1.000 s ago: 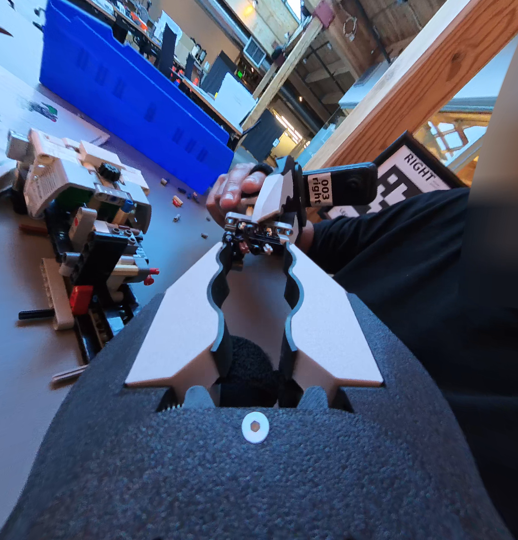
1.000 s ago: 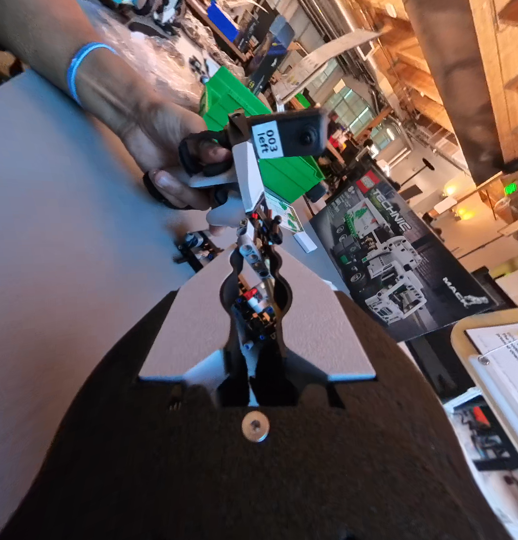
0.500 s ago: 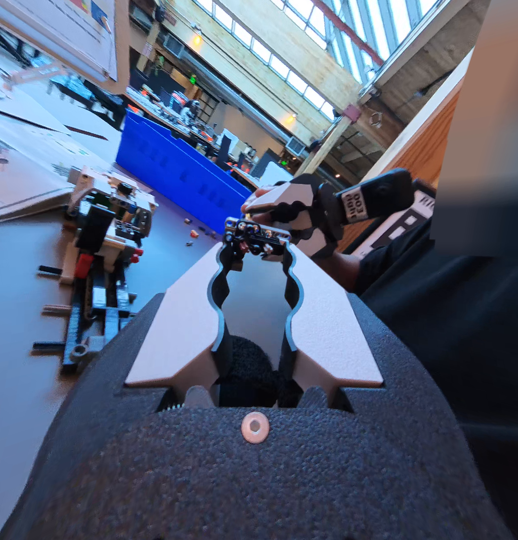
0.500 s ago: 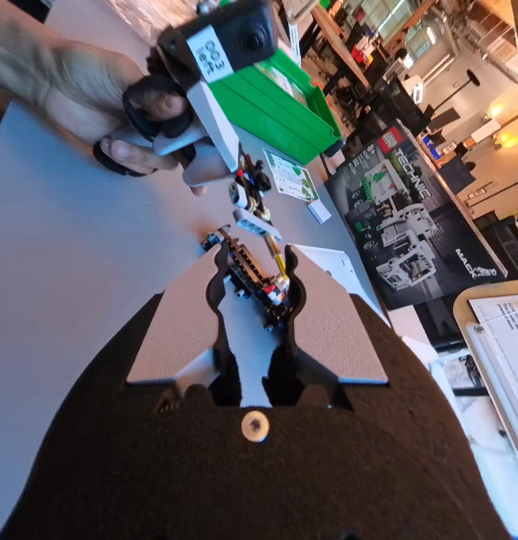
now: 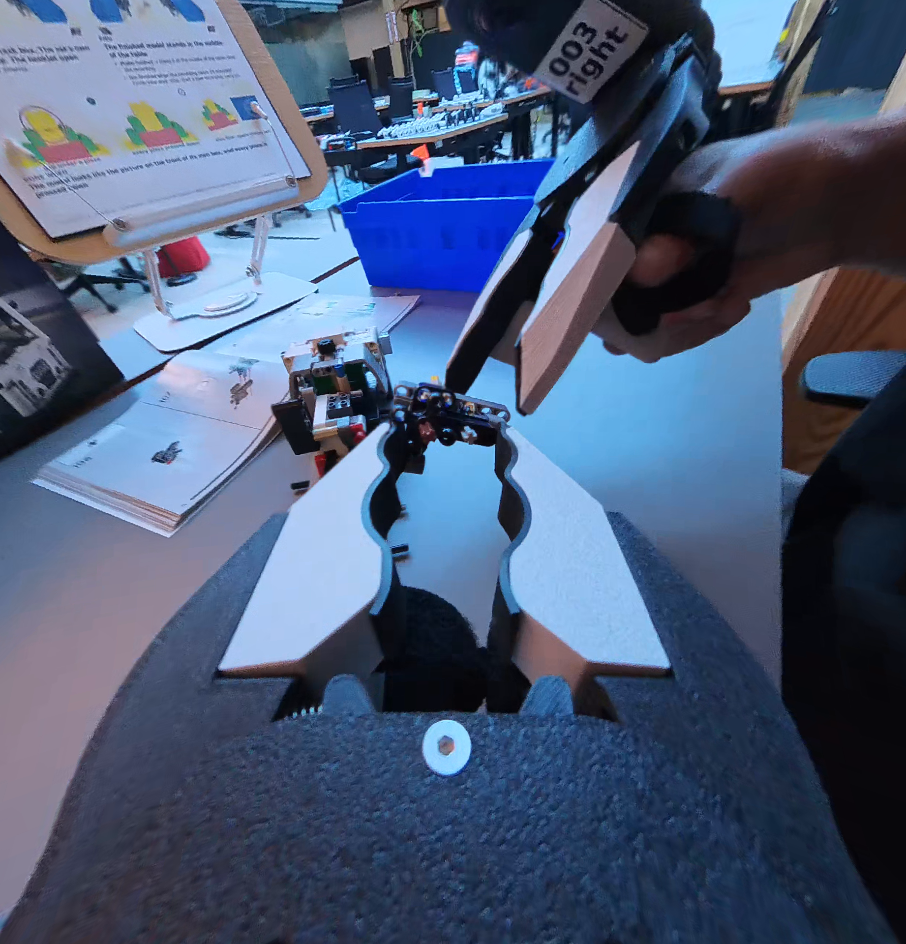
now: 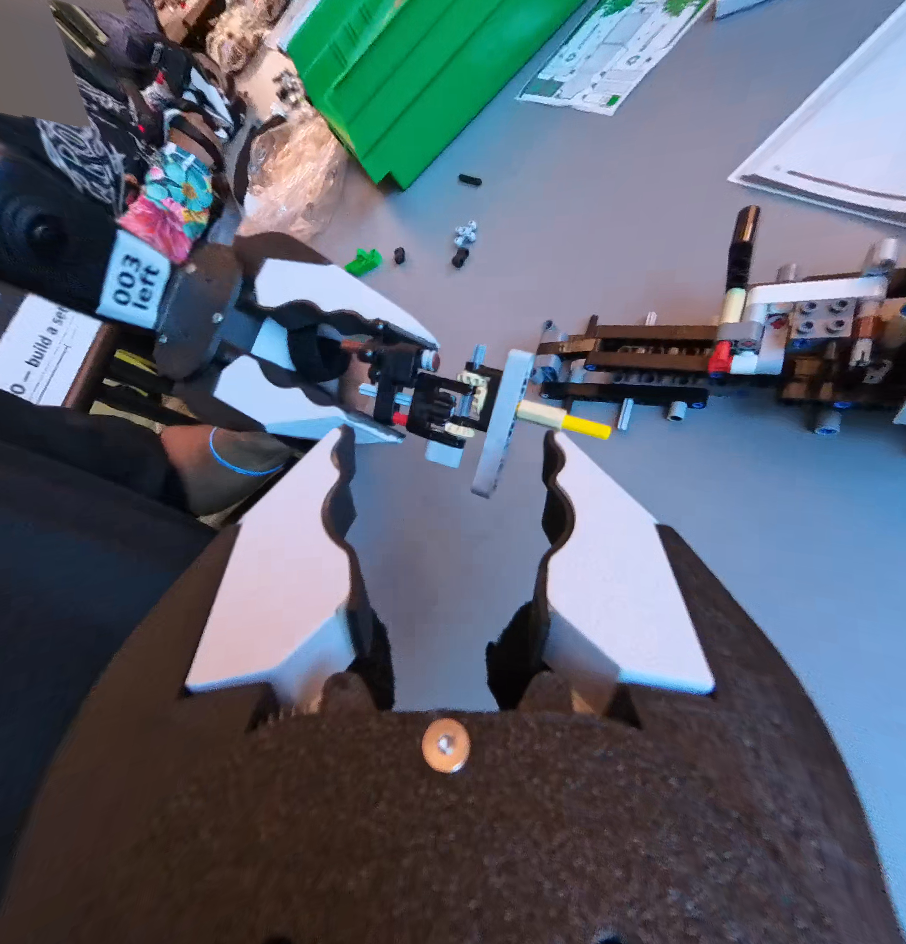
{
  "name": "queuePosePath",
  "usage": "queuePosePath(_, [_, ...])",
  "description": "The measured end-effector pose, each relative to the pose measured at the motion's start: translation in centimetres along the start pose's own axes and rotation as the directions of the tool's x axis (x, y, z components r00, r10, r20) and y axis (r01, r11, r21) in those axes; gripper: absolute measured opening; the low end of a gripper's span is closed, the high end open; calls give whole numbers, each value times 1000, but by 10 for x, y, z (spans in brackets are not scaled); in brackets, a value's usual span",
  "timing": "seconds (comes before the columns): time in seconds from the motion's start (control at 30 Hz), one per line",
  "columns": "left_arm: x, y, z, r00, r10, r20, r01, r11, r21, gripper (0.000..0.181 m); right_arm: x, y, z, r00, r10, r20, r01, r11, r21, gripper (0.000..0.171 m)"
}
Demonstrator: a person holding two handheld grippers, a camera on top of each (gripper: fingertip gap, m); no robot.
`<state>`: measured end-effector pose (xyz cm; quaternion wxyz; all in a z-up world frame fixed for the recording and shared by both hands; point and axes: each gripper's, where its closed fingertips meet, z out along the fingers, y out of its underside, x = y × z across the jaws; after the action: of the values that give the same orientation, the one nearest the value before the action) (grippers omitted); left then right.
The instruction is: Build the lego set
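A: What sat at the left of the right wrist frame?

B: The left gripper, clamped on a small black gear subassembly with a grey beam and a yellow axle poking out toward the right.

A: And the right gripper?

B: Lower centre, fingers spread wide, gripping nothing, just beneath that beam.

A: The main build?

B: The long truck chassis lay on the grey table at centre right, its near end just beyond the axle tip.

A: How would you have joined them well?

B: Likely keep the subassembly level, line the axle up with the chassis end, and brace the chassis with the free tool so it couldn't skid.
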<state>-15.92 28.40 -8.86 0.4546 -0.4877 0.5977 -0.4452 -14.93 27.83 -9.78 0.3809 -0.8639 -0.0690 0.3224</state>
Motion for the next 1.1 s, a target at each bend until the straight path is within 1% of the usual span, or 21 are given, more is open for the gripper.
queuePosePath(0.2, [-2,6,4,987,136,86,-131,989,-64,32,-1,1,9,1000,27,10,-27,1000,4,68])
queuePosePath(0.33, [-3,5,3,979,170,116,-163,984,-65,32,0,-3,11,999,36,19,-37,998,43,63])
queuePosePath(0.4, [-2,3,2,974,190,125,-184,981,-58,32,2,-4,11,997,61,36,-63,996,57,56])
queuePosePath(0.47, [0,1,2,965,222,138,-216,975,-57,32,0,-5,11,993,94,73,-99,993,67,56])
queuePosePath(0.5, [1,1,2,961,236,145,-229,971,-63,33,-1,-5,12,994,86,74,-91,994,67,60])
queuePosePath(0.57, [1,1,3,953,258,158,-250,966,-67,33,-3,-5,13,997,51,58,-54,997,59,65])
queuePosePath(0.7, [-1,-1,2,951,259,171,-252,966,-61,33,-2,-9,12,1000,16,27,-18,996,82,62])
queuePosePath(0.73, [-2,-1,1,950,257,178,-250,966,-60,33,0,-11,11,1000,15,17,-17,996,93,56])
queuePosePath(0.77, [-2,0,1,948,261,184,-253,965,-64,33,1,-11,9,1000,11,13,-12,996,93,55])
queuePosePath(0.9, [-1,2,3,930,302,211,-288,953,-94,33,3,-10,11,1000,-12,-27,15,995,97,57])
queuePosePath(1.1, [-3,1,4,931,288,223,-275,957,-89,33,5,-12,9,992,-64,-106,76,990,118,56])
